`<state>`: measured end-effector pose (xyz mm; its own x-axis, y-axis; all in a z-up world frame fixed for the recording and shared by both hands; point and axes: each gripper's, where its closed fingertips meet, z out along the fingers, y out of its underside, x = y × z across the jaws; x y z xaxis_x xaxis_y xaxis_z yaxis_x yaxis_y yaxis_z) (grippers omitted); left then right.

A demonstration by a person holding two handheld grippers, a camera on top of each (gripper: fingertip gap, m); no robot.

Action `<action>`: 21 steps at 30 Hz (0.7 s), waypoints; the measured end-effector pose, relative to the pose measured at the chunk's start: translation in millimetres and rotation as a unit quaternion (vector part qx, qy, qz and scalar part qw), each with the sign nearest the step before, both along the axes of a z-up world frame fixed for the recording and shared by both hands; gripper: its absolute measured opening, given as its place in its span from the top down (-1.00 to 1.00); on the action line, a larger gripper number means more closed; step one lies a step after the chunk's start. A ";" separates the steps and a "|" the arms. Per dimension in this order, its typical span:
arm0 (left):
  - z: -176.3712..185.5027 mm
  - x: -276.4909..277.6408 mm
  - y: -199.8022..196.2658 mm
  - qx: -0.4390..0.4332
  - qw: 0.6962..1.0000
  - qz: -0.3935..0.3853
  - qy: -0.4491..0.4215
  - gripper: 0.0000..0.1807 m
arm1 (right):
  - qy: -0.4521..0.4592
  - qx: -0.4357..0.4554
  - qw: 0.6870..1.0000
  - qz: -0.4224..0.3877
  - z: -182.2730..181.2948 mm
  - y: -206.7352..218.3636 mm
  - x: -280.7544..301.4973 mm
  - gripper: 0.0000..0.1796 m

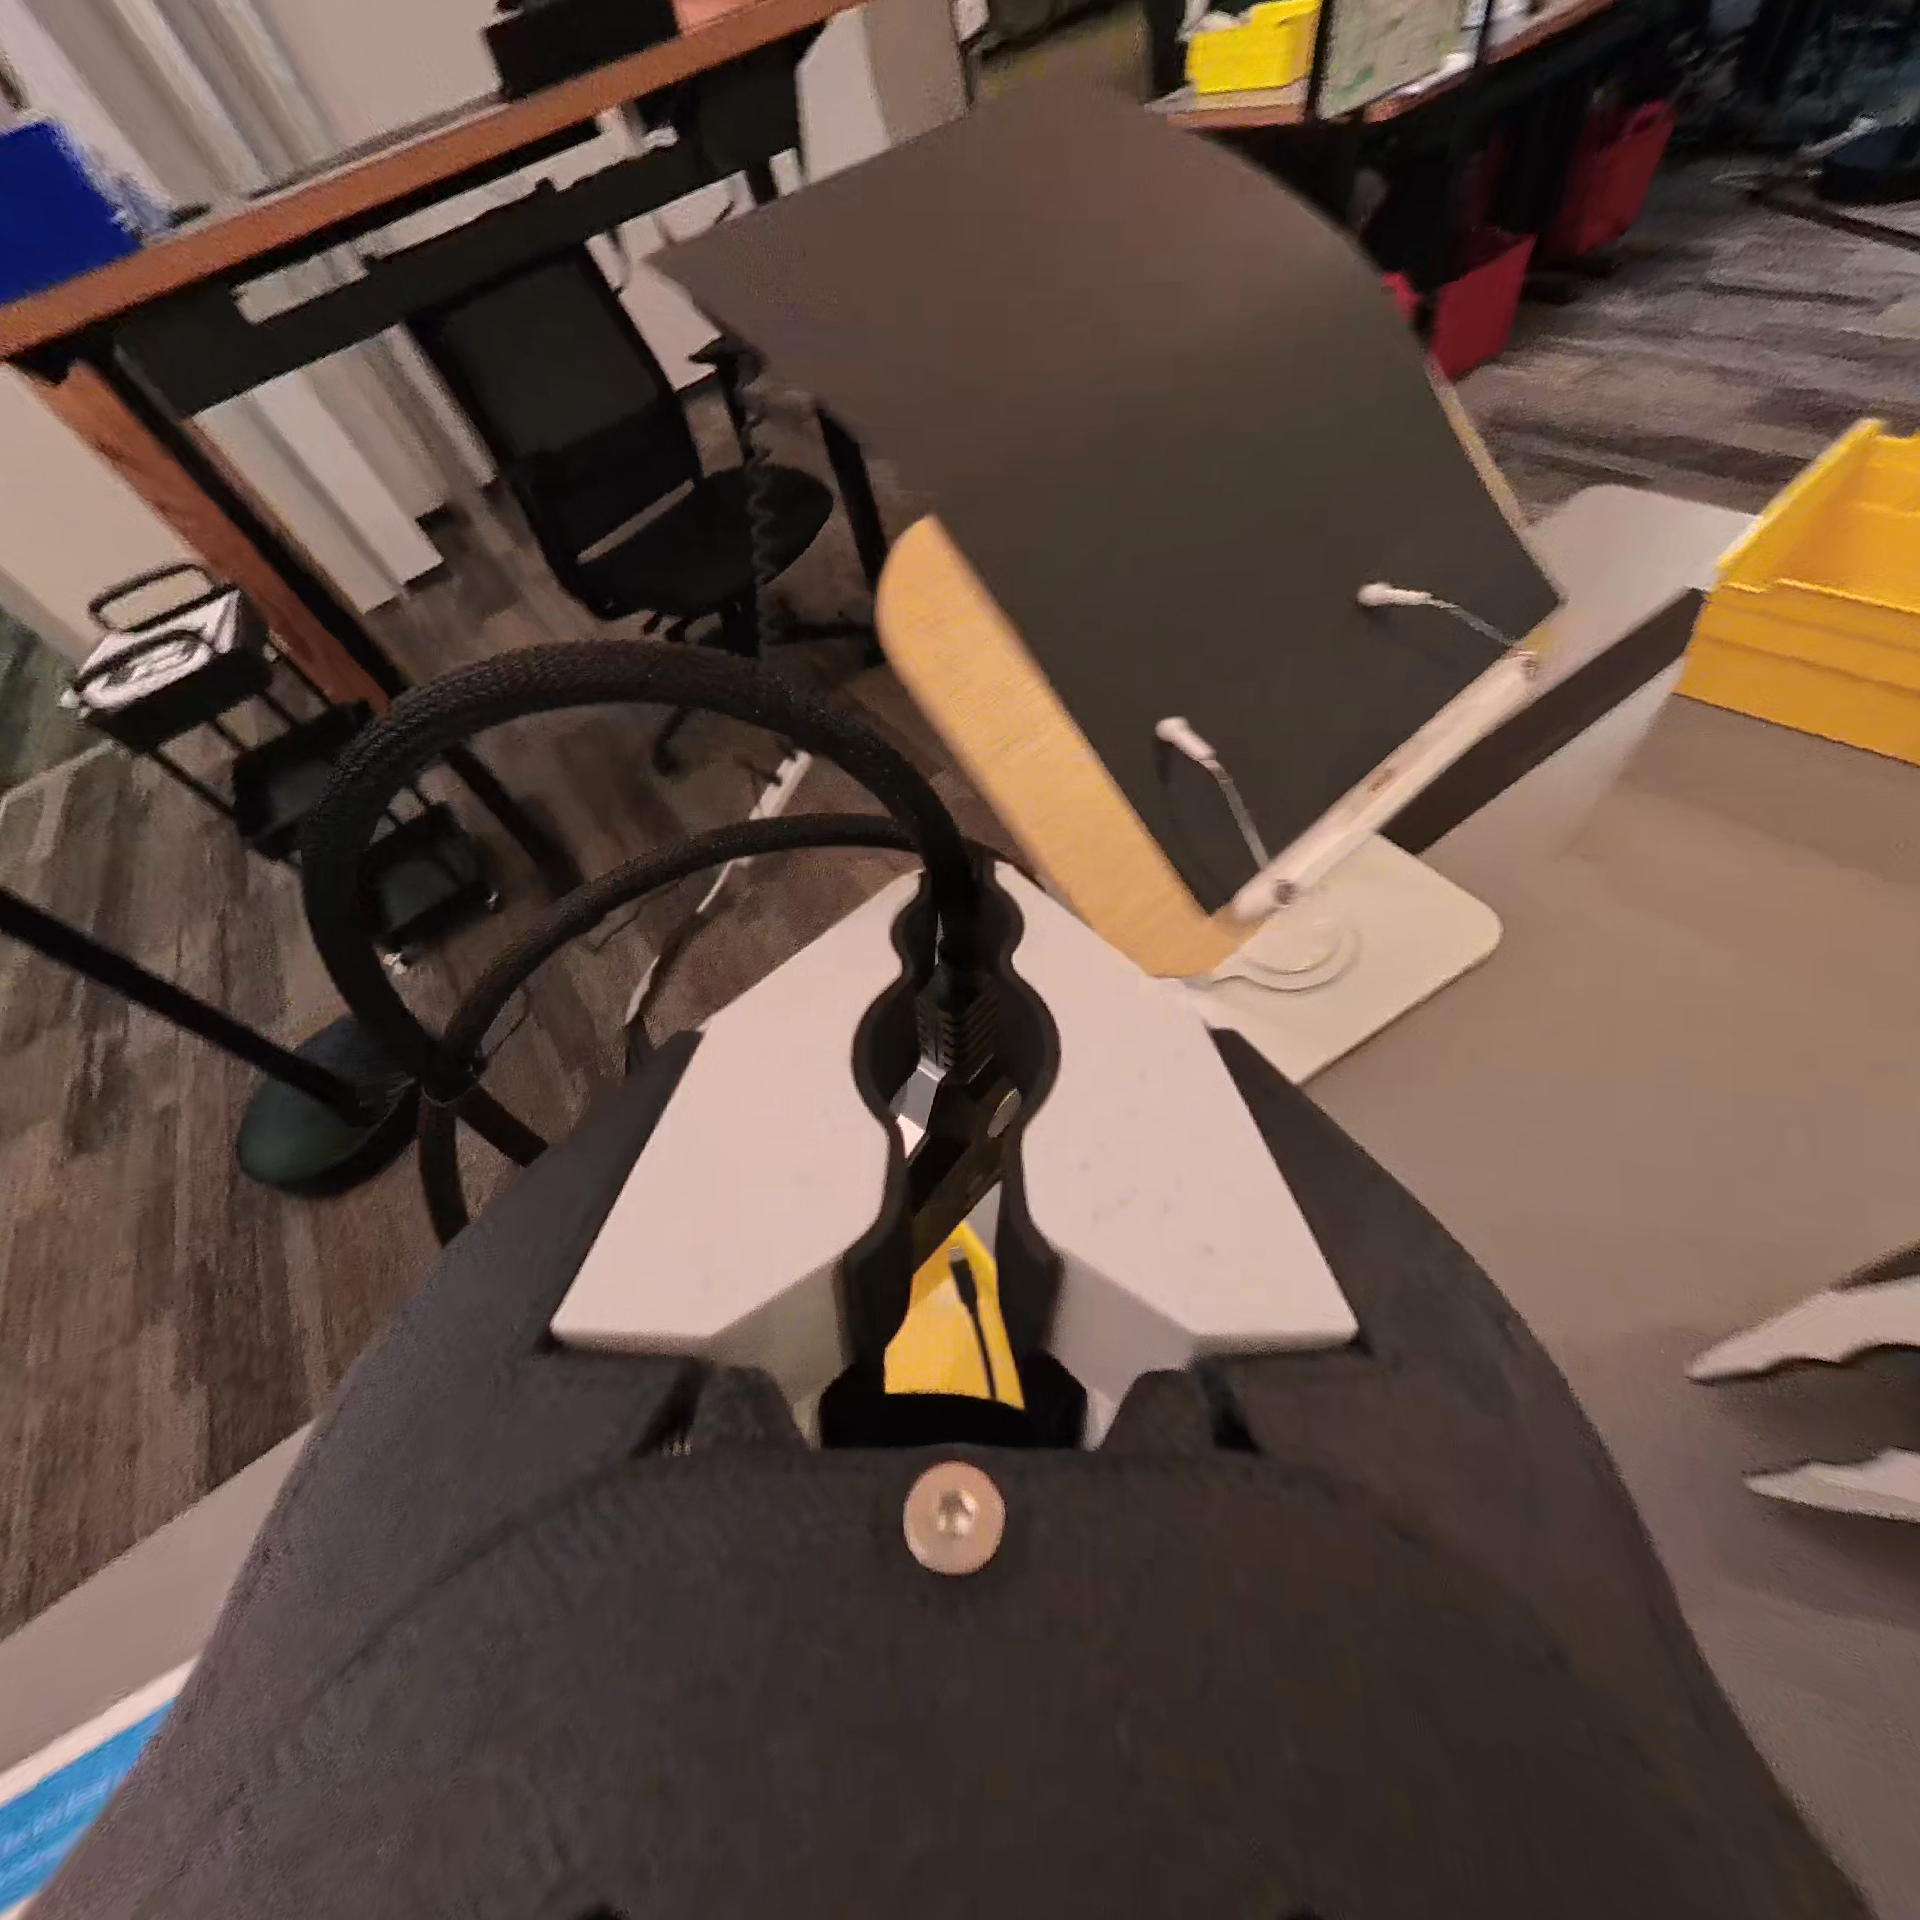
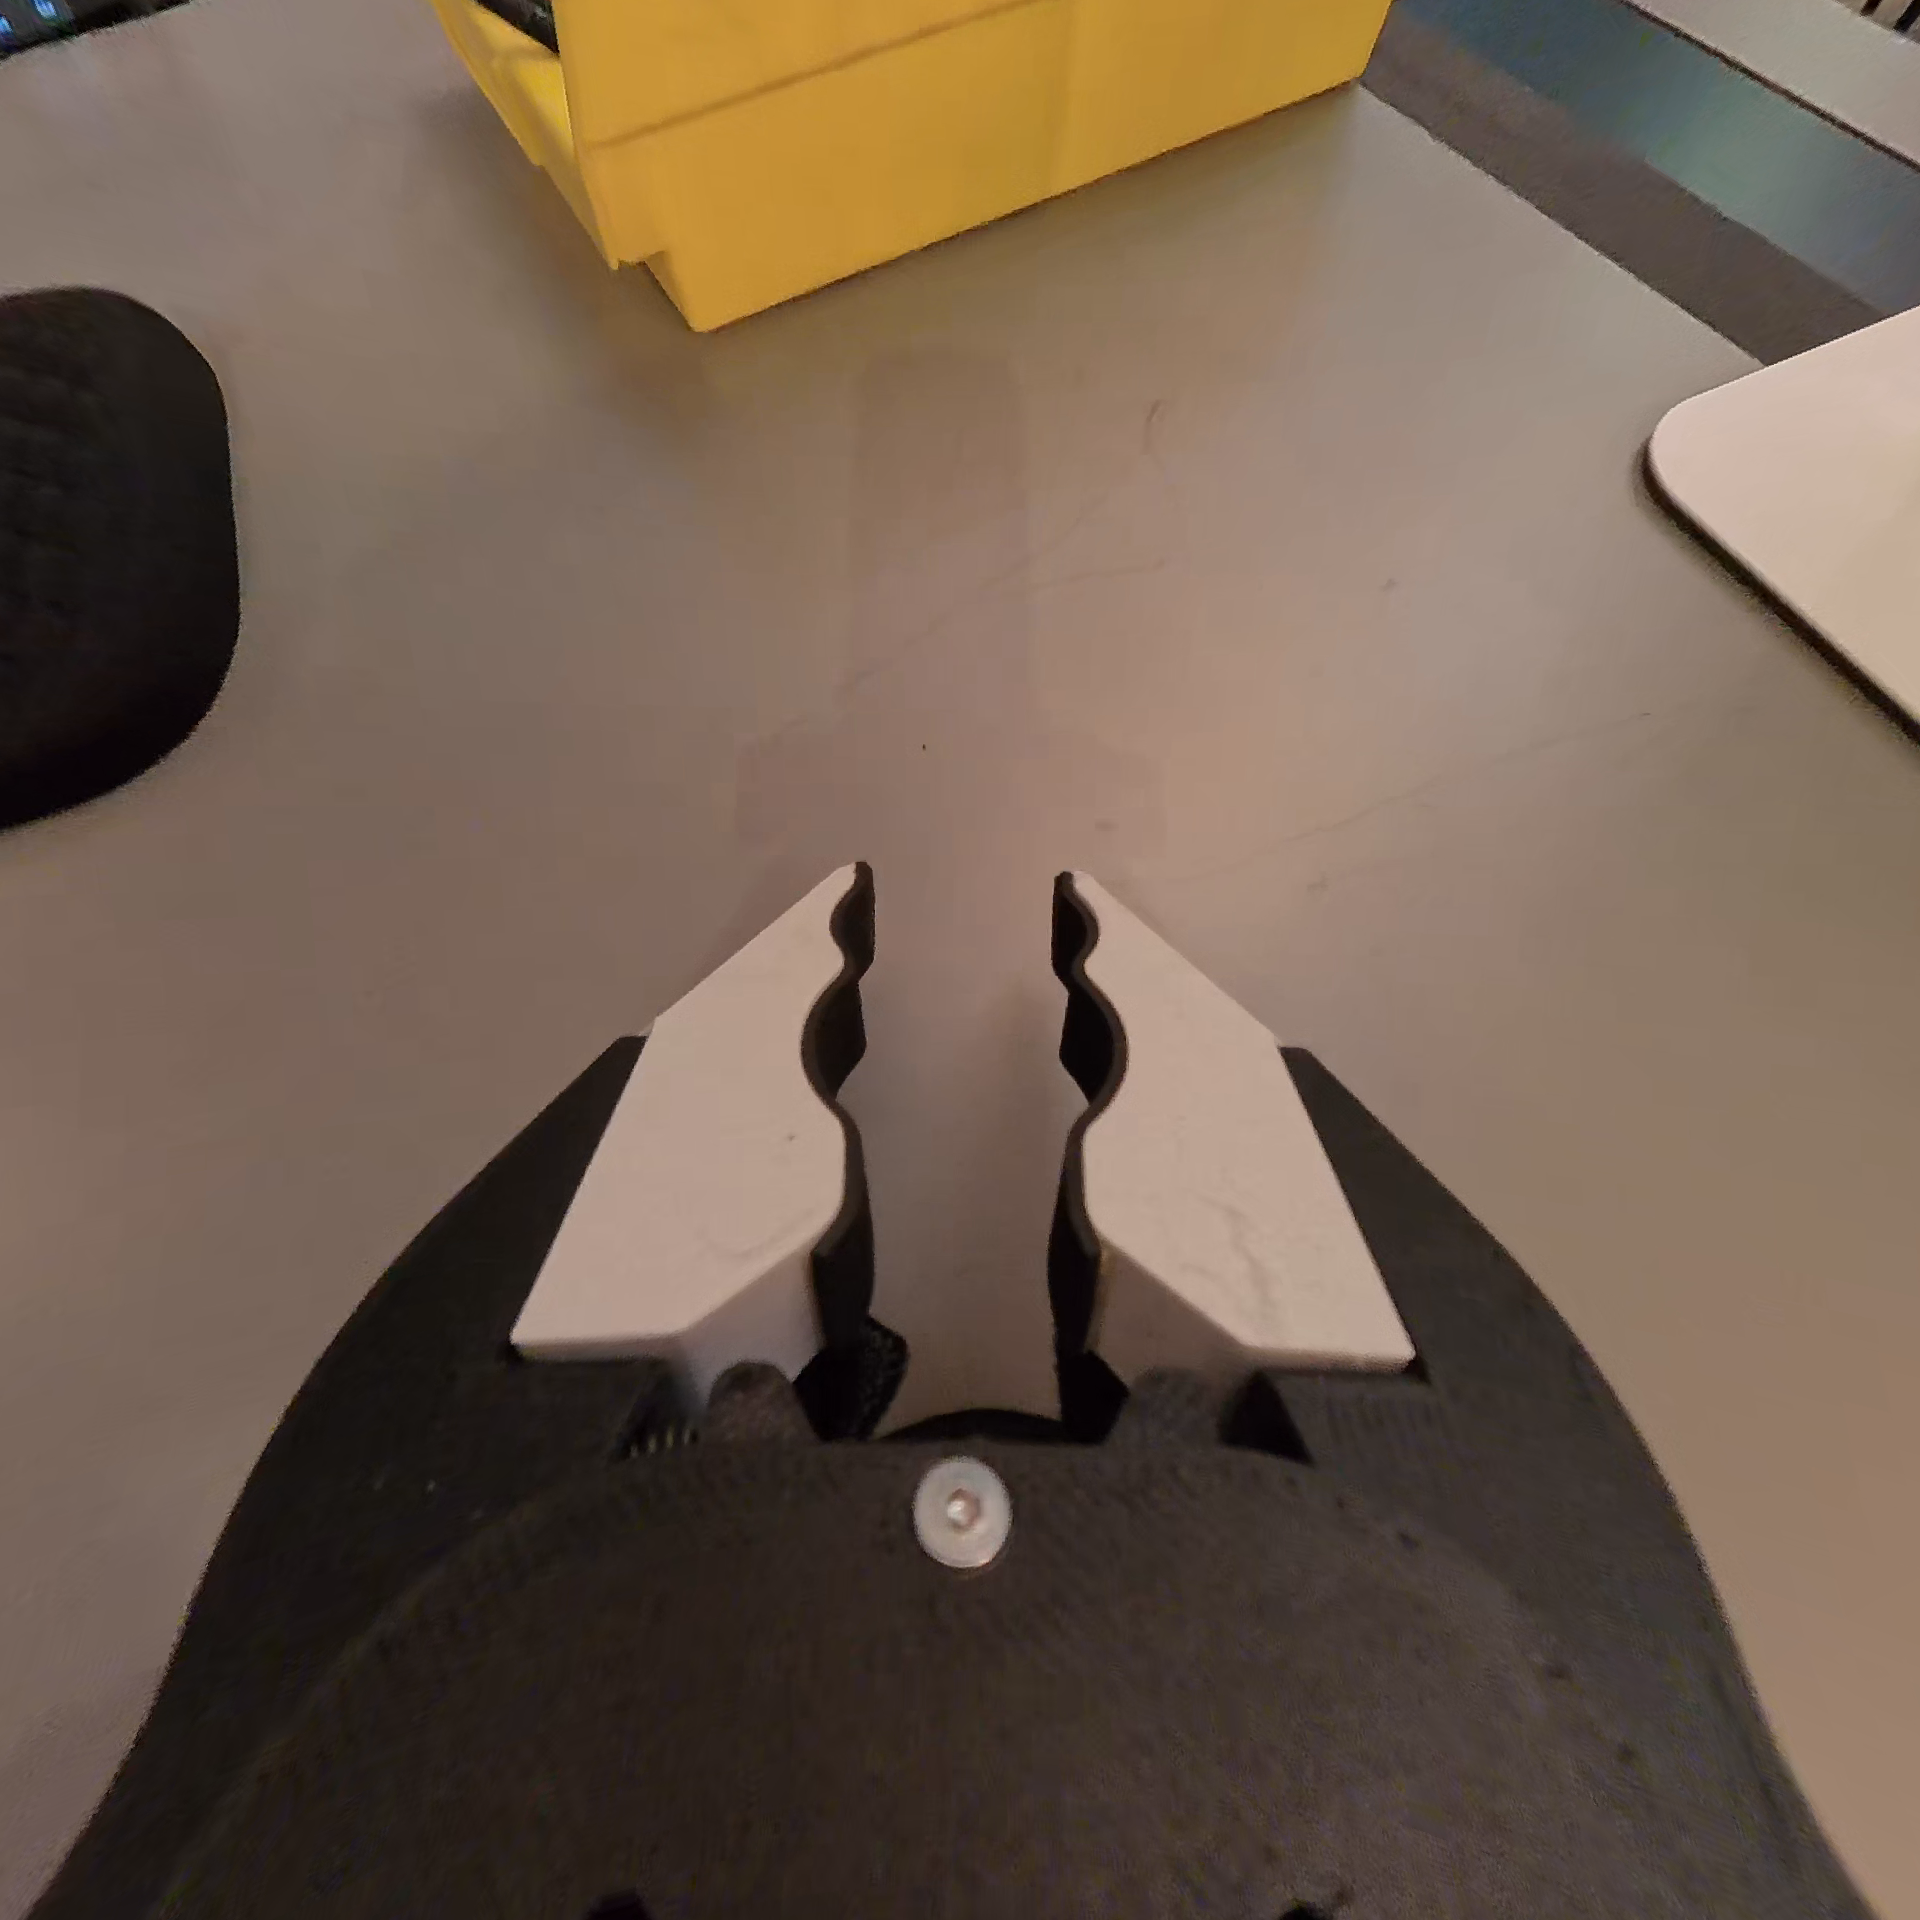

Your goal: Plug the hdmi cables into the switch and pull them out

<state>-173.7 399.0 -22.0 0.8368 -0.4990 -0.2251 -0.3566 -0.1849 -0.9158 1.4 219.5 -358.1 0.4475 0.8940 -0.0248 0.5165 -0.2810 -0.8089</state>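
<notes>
An HDMI plug is being held above the table edge, with no switch being shown in either view.

The braided cable is being looped stiffly and springily out to the left, so drag should be expected. The left gripper is being kept clamped on the HDMI plug at its rigid ribbed collar, judged the best hold. The right gripper is being held over bare table, fingers apart and empty.

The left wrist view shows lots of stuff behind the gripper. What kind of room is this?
Probably an office or lab workroom. You can see a long wooden desk, a black office chair, and yellow storage bins on the grey table.
</notes>
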 end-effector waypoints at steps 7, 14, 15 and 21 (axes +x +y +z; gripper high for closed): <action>0.5 86.2 -63.2 -0.022 0.991 -0.128 0.029 0.93 | 0.009 0.012 1.000 -0.028 12.6 14.1 17.9 0.64; -53.4 172.4 -120.7 -0.086 0.962 -0.245 0.079 0.94 | 0.031 0.034 0.991 -0.124 36.2 52.1 72.9 0.63; -65.1 183.7 -126.9 -0.098 0.956 -0.260 0.089 0.94 | 0.039 0.036 0.989 -0.141 40.2 57.9 83.0 0.63; -148.7 239.2 -150.8 -0.184 0.911 -0.337 0.153 0.94 | 0.075 0.052 0.962 -0.257 61.9 91.2 156.3 0.66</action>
